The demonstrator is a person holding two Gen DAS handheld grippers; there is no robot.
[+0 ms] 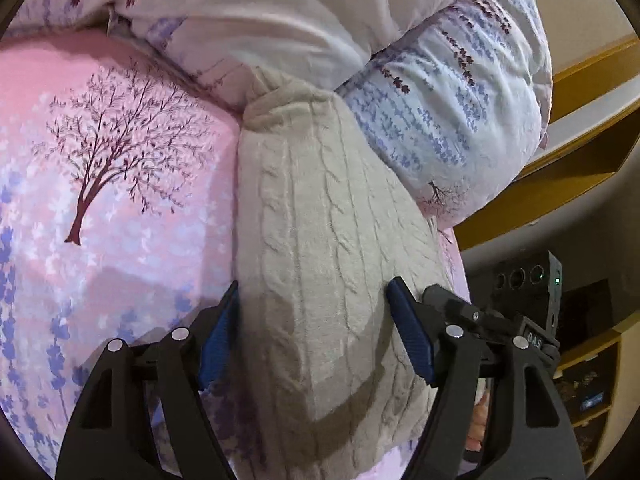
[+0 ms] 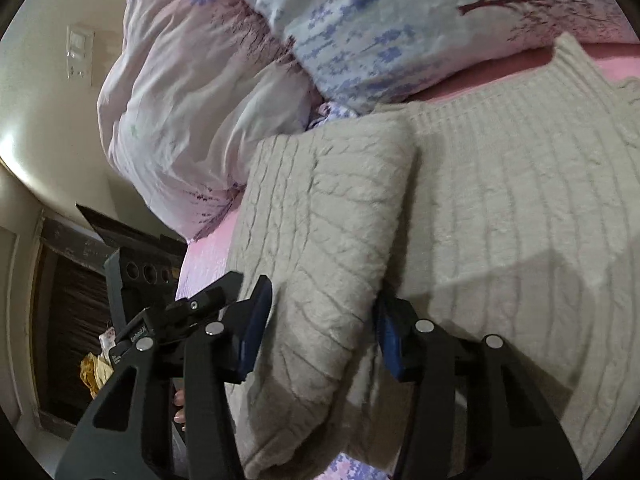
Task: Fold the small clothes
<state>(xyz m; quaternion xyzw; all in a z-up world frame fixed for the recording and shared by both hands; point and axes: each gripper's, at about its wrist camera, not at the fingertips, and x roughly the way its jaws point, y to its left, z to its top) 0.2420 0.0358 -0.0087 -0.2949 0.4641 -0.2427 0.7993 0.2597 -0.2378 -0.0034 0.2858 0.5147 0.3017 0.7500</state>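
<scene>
Currently a cream cable-knit sweater (image 1: 320,248) is laid on the pink printed bedsheet (image 1: 120,160), its far end touching a bunched duvet (image 1: 460,100). The left gripper (image 1: 316,336) is seen with jaws spread wide; knit lies between the blue pads (image 1: 412,332), but no pinch is evident, so nothing is judged held there. The right gripper (image 2: 320,328) is seen straddling a folded-over flap (image 2: 320,200) of the sweater (image 2: 520,200), jaws part closed; the pads (image 2: 256,328) sit against or just beside the flap's edges, and whether it is actually clamped cannot be told. Fold is judged partly done: one flap over the body, rest unfolded. Risks: thick, springy knit may slip out of a partial pinch, and the flap would flop back open. Only the top layer may be caught, so layers shear and the fold goes crooked. The duvet crowds the far end, so fabric pushed that way would bunch against it. The sheet may also be snagged by a low pad.
</scene>
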